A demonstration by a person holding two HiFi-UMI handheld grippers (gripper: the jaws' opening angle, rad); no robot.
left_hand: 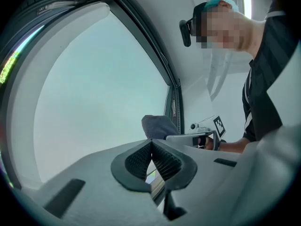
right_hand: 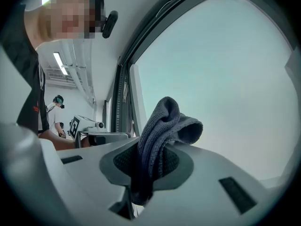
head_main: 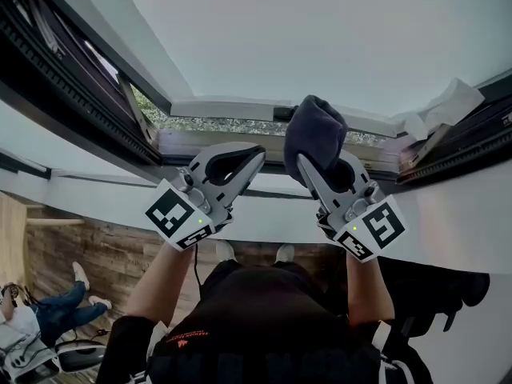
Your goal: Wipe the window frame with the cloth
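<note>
Cloth [right_hand: 164,126], grey, was pinched in right gripper [right_hand: 150,161] near window frame [head_main: 232,107]; left gripper [left_hand: 151,146] beside it was closed, holding nothing.

Wood floor [head_main: 104,254], seated person [head_main: 50,309] below

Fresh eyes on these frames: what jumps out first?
The dark grey cloth bunched in the right gripper, jaws shut on it, raised before the white window frame at centre. Left of it, the left gripper is shut on nothing.
</note>
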